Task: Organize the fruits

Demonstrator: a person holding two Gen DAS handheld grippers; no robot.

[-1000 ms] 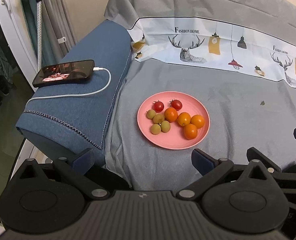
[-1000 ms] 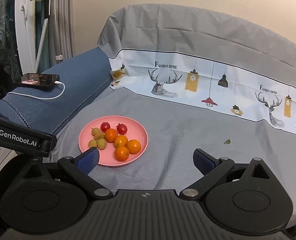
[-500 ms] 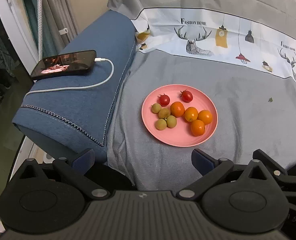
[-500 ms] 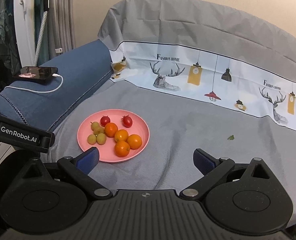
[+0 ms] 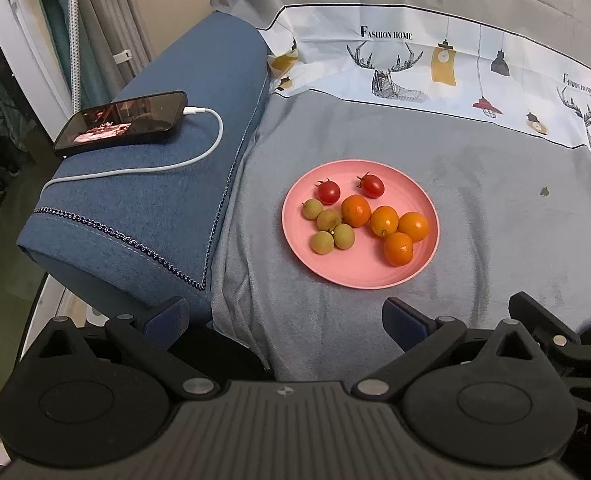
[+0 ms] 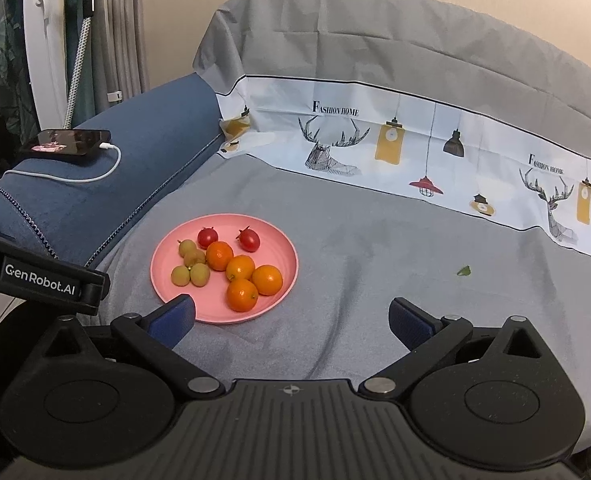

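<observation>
1. Right gripper (image 6: 291, 318): jaws spread wide, nothing between them, above the grey cloth (image 6: 375, 248).
2. Pink plate (image 6: 163, 276) lies on the cloth, ahead-left; the left fingertip (image 6: 173, 316) overlaps its near rim.
3. Plate contents: two cherry tomatoes (image 6: 207, 237), four oranges (image 6: 242, 294), four small green fruits (image 6: 180, 275).
4. Phone (image 6: 65, 142) rests on the blue armrest (image 6: 143, 160), cable attached.

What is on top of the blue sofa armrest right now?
A black smartphone lies flat there, screen lit, with a white charging cable plugged in. The cable runs off the blue fabric armrest; its far end is hidden.
</observation>
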